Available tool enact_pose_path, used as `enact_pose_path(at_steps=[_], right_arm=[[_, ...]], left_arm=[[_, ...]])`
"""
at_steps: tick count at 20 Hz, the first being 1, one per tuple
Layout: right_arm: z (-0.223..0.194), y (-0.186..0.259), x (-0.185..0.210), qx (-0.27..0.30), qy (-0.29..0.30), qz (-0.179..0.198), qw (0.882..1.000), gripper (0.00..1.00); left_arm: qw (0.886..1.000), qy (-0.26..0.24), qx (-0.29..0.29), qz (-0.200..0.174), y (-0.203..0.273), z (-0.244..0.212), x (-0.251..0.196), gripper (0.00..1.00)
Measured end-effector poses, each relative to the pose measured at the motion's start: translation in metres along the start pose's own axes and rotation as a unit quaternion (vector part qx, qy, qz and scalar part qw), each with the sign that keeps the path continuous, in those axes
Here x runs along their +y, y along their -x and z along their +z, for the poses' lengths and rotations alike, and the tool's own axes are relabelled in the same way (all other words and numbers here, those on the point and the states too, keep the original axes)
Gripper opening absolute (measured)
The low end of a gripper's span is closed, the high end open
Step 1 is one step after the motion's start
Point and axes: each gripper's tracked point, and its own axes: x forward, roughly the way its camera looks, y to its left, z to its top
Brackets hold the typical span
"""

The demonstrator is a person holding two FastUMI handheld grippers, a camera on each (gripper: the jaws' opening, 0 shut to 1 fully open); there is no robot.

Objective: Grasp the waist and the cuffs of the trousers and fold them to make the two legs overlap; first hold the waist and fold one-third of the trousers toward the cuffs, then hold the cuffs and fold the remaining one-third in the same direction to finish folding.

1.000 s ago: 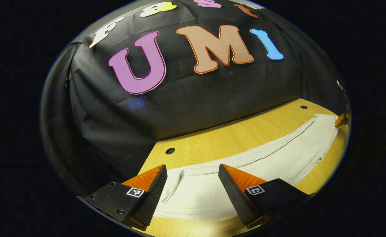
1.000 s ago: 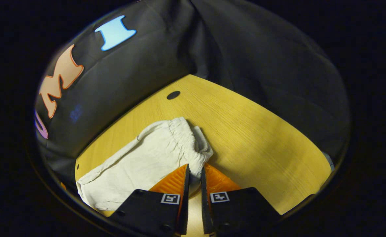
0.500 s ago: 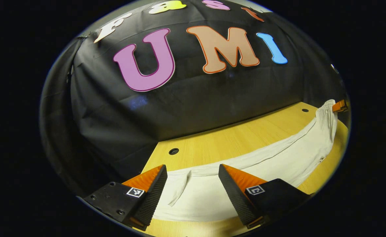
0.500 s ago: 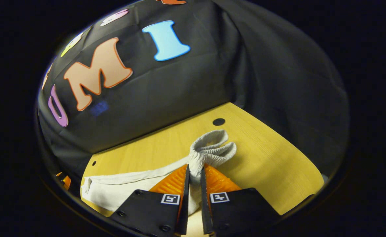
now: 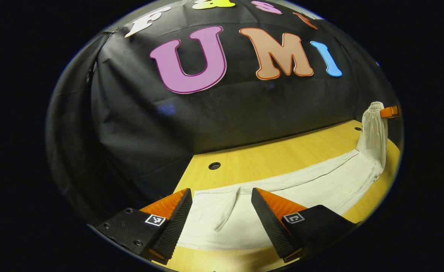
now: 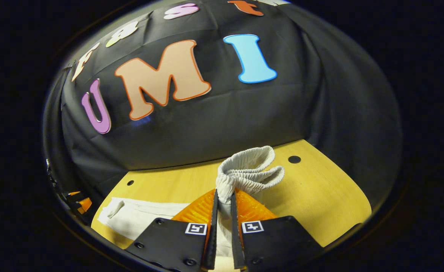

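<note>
White trousers (image 5: 309,185) lie stretched along the yellow wooden table (image 5: 267,158). In the left gripper view their cuff end (image 5: 222,215) rests flat between the fingers of my left gripper (image 5: 222,219), which stands open just above the cloth. In the right gripper view my right gripper (image 6: 222,200) is shut on the gathered elastic waist (image 6: 250,172), held up off the table with the waistband bunched beyond the fingertips. The left gripper view shows that lifted waist (image 5: 374,124) at the far right, with the right gripper (image 5: 390,112) on it. The legs (image 6: 138,215) trail back along the table.
The black booth wall (image 5: 222,113) rises right behind the table's far edge. Small round holes (image 5: 214,166) (image 6: 294,159) sit in the tabletop near that edge. Bare wood (image 6: 320,204) lies to the right of the waist in the right gripper view.
My right gripper has lifted the waist off the table, drawing the cloth upright at that end. My left gripper stayed open over the cuffs and turned slightly.
</note>
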Motion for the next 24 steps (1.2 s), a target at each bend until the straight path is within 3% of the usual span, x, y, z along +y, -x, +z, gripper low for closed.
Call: enact_pose_path(at_steps=[12, 15, 21, 23, 24], right_arm=[[-0.012, 0.001, -0.004, 0.038, 0.068, 0.085, 0.993, 0.19], [-0.011, 0.005, -0.008, 0.061, 0.117, 0.108, 0.985, 0.19], [-0.013, 0.009, -0.015, 0.129, 0.216, 0.135, 0.958, 0.21], [-0.007, 0.007, -0.020, 0.141, 0.224, 0.138, 0.954, 0.25], [0.002, 0.006, -0.025, 0.138, 0.225, 0.138, 0.955, 0.43]], left_arm=[[0.999, 0.009, 0.032, 0.031, 0.016, -0.044, 0.074, 0.96], [0.998, 0.013, 0.043, 0.036, 0.018, -0.059, 0.087, 0.96], [0.997, 0.025, 0.061, 0.035, 0.019, -0.084, 0.106, 0.96], [0.997, 0.028, 0.066, 0.029, 0.014, -0.092, 0.108, 0.96], [0.997, 0.032, 0.070, 0.025, 0.011, -0.096, 0.107, 0.96]])
